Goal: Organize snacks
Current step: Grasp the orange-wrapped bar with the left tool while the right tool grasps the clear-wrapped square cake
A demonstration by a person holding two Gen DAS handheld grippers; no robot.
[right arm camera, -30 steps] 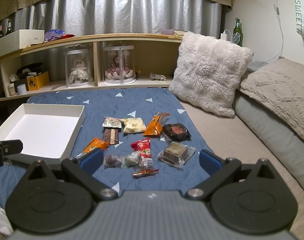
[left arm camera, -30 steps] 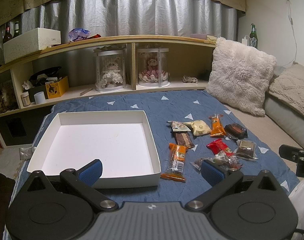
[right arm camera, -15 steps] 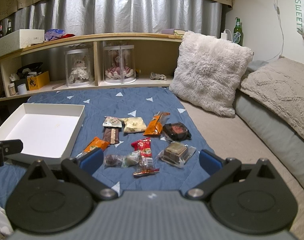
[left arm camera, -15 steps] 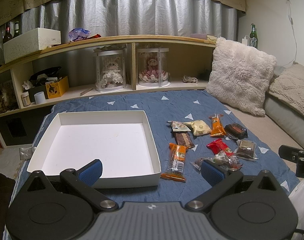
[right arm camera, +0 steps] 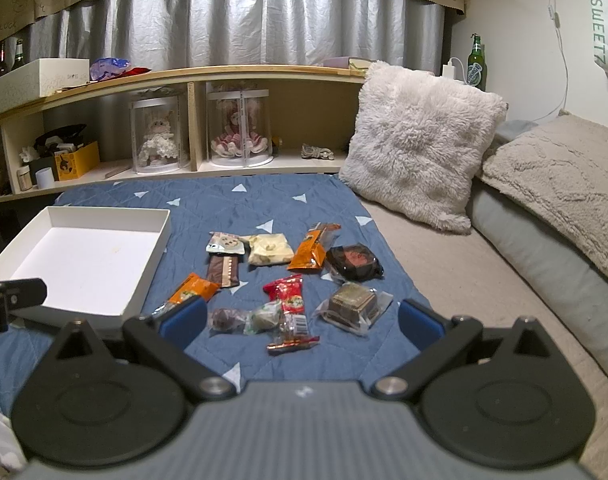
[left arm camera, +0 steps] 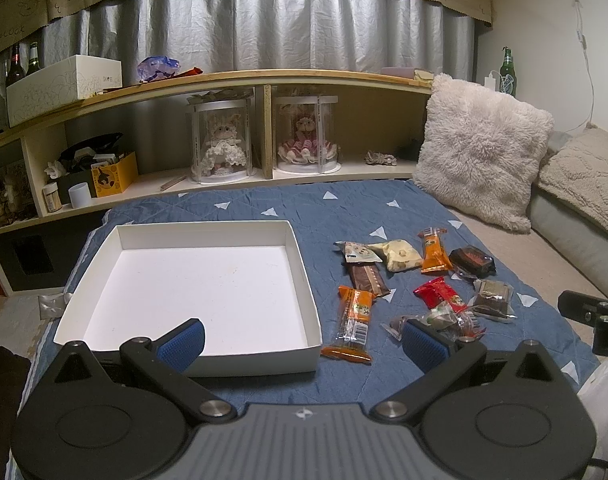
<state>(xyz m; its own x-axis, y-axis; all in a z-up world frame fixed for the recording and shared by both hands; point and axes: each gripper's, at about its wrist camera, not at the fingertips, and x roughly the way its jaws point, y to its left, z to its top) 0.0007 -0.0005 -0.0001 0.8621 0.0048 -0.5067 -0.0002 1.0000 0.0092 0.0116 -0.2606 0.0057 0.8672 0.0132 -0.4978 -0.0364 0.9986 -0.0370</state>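
Note:
An empty white tray [left arm camera: 304,264] lies on the blue quilt, left of several scattered wrapped snacks; it also shows in the right wrist view [right arm camera: 156,256]. Among the snacks are a long orange bar [left arm camera: 354,316], a brown bar [left arm camera: 367,278], a red pack [right arm camera: 289,294], a yellow pack [right arm camera: 269,249], a dark round pack [right arm camera: 355,262] and a clear-wrapped brown cake [right arm camera: 352,304]. My left gripper [left arm camera: 304,342] is open and empty, low over the tray's near right corner. My right gripper [right arm camera: 302,320] is open and empty, just in front of the nearest snacks.
A blue quilt [right arm camera: 264,204] covers the bed. A fluffy white pillow [right arm camera: 420,148] and a beige cushion [right arm camera: 564,172] lie to the right. A wooden shelf [left arm camera: 232,80] with two doll cases, boxes and bottles runs along the back.

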